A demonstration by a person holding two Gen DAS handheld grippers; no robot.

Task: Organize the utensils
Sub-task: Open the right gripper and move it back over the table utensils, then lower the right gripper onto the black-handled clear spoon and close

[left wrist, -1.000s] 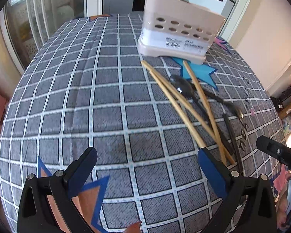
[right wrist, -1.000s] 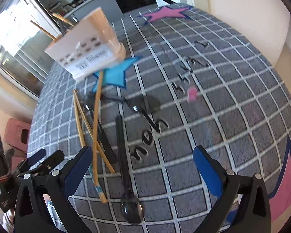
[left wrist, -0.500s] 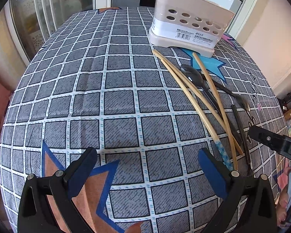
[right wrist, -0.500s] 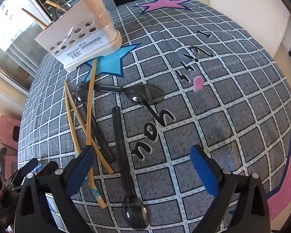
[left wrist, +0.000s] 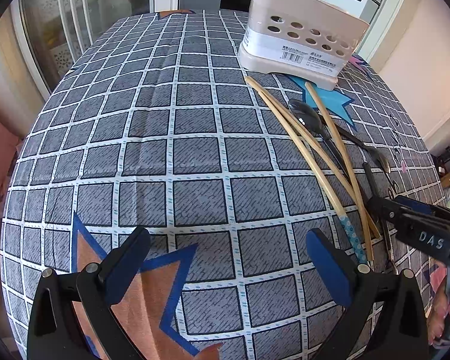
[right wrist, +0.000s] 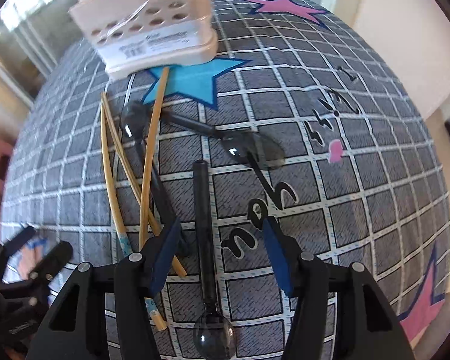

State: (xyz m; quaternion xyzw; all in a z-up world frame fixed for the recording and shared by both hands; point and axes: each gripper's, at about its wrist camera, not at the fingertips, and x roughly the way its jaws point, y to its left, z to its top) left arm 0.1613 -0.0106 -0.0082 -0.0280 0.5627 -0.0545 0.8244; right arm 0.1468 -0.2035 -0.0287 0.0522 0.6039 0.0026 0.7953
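The table is covered by a woven tablecloth (left wrist: 195, 156) with a matt, finely ribbed weave, on which soft creases are seen. The utensil holder (left wrist: 300, 39) is made of smooth beige plastic with a faint sheen, and a glossy white paper label is stuck to its side. The chopsticks (left wrist: 303, 147) appear to be pale wood or bamboo, smooth and dull. The black spoon (right wrist: 208, 258) is given a matt handle and a glossy bowl; whether it is plastic or coated metal cannot be told. Both grippers are built of matt black plastic, with blue pads (left wrist: 330, 267) of a rubbery, unpolished look.
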